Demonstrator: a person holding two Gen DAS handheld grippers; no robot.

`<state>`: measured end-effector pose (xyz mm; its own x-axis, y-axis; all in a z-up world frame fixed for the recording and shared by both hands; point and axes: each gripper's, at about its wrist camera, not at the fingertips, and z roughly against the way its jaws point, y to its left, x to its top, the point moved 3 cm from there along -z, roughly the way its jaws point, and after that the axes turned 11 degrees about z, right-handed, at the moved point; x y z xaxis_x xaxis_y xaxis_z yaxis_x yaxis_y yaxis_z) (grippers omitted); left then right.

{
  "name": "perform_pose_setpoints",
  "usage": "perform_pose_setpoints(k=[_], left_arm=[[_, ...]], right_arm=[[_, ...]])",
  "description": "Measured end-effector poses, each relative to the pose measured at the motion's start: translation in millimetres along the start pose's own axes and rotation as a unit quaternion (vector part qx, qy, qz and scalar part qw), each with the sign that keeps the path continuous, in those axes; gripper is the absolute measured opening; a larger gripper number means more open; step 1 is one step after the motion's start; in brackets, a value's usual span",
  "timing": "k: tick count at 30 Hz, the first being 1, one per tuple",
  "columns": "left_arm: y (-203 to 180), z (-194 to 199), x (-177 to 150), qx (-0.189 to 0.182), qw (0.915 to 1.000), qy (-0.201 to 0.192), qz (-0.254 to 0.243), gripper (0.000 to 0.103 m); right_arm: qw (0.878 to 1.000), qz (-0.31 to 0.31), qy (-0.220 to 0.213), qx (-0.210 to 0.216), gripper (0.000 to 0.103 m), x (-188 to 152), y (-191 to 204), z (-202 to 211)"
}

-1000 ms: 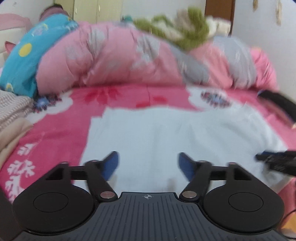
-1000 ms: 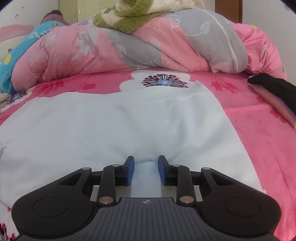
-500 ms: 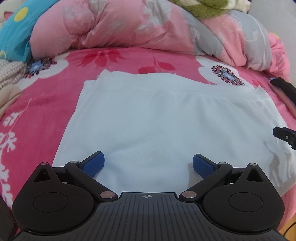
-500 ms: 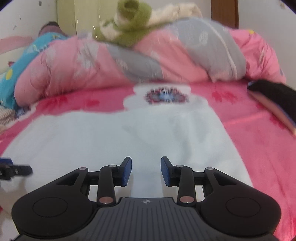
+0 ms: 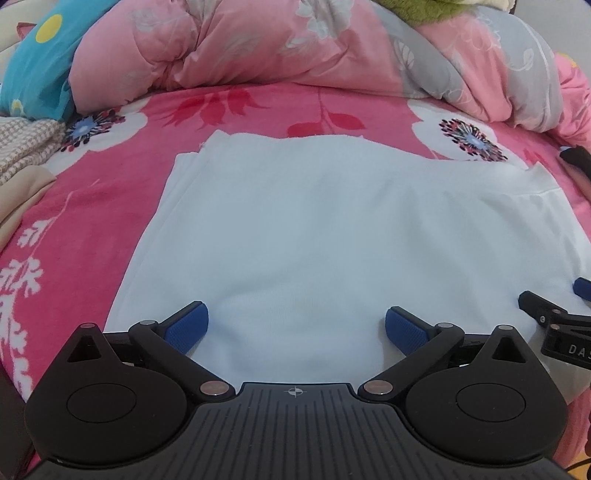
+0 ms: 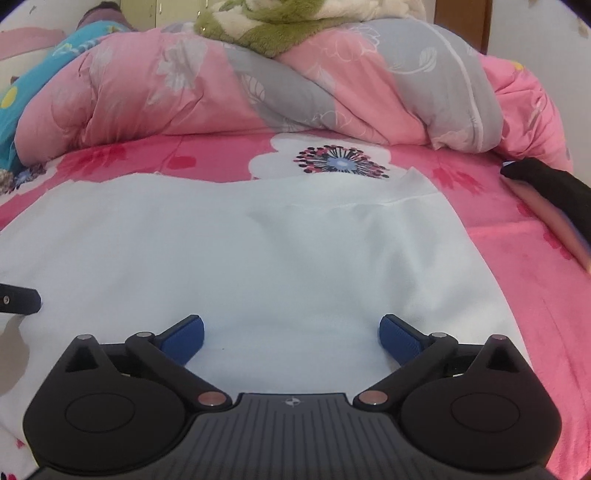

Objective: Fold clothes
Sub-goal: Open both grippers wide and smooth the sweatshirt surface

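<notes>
A white garment (image 5: 314, 221) lies flat on the pink flowered bed, folded into a wide rectangle; it also fills the right wrist view (image 6: 240, 251). My left gripper (image 5: 295, 326) is open, low over the garment's near edge toward its left side, with nothing between its blue pads. My right gripper (image 6: 291, 334) is open too, low over the near edge toward the garment's right side. The right gripper's finger (image 5: 554, 321) shows at the right edge of the left wrist view, and a left finger's tip (image 6: 18, 299) at the left edge of the right wrist view.
A bunched pink and grey quilt (image 6: 295, 92) lies across the far side of the bed, with a green plush blanket (image 6: 266, 22) on top. A blue pillow (image 5: 40, 55) and folded beige clothes (image 5: 22, 173) sit at far left. A black item (image 6: 546, 184) lies at right.
Both grippers have opened wider; the right one was nearly shut a second ago. The left gripper has tilted down and come closer to the garment's near edge. The garment lies as before.
</notes>
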<state>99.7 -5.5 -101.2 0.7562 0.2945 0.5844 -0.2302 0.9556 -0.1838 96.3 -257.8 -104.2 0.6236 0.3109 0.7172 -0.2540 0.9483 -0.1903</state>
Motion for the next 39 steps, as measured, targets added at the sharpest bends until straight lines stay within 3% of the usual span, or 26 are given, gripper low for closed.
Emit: perform_pose_setpoints(k=[12, 14, 18, 22, 39], left_arm=[[-1.8, -0.9, -0.7, 0.009, 1.0, 0.002, -0.002, 0.103], [-2.5, -1.0, -0.7, 0.011, 0.9999, 0.002, -0.003, 0.103], [-3.5, -1.3, -0.3, 0.013, 0.9999, 0.003, -0.002, 0.103], [-3.9, -1.0, 0.0, 0.013, 0.9999, 0.004, -0.001, 0.103], [-5.0, -1.2, 0.2, 0.017, 0.9998, 0.003, -0.005, 0.103]], right_arm=[[1.0, 0.002, -0.01, 0.001, 0.103, -2.9, 1.8, 5.5], [1.0, 0.006, -0.006, 0.001, 0.103, 5.4, -0.1, 9.4], [0.999, -0.008, -0.049, -0.008, 0.103, 27.3, -9.0, 25.3], [0.998, 0.001, -0.06, -0.034, 0.103, 46.2, -14.4, 24.4], [1.0, -0.001, -0.003, -0.02, 0.103, 19.3, -15.2, -42.8]])
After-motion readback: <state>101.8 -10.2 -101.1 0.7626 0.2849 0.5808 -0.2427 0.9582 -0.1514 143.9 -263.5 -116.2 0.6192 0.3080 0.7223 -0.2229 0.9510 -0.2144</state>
